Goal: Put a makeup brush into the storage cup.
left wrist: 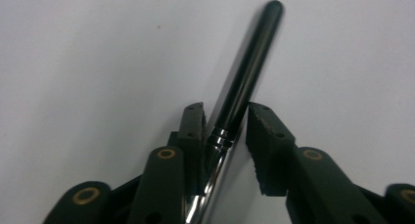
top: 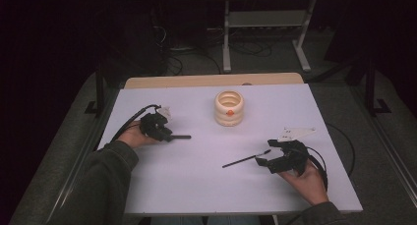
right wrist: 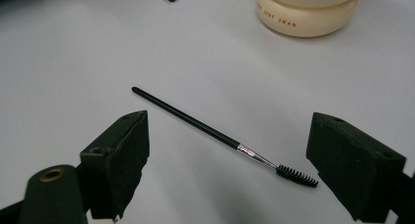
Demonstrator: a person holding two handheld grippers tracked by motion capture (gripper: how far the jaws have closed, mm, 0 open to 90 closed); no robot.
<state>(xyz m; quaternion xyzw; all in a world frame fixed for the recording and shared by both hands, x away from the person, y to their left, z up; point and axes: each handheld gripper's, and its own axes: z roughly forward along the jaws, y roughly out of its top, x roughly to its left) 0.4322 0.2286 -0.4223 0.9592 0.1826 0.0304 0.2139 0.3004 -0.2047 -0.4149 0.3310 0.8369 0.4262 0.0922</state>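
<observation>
A thick black brush handle (left wrist: 247, 62) with a chrome collar lies on the white table, and my left gripper (left wrist: 225, 114) straddles it. One pad rests against it while a thin gap remains at the other, so the gripper is open. From above, that handle (top: 182, 136) pokes out to the right of the left gripper (top: 169, 135). A thin black spoolie wand (right wrist: 205, 127) lies flat in front of my right gripper (right wrist: 230, 145), whose jaws stand wide open on either side of its bristle end. In the high view the wand (top: 246, 158) points left from the right gripper (top: 265, 153).
A cream ribbed round holder (top: 229, 108) stands at the table's middle back, and its base (right wrist: 306, 11) sits beyond the wand. The white table top (top: 196, 185) stretches between the hands. Cables trail from both grippers. Dark floor and a metal frame lie behind.
</observation>
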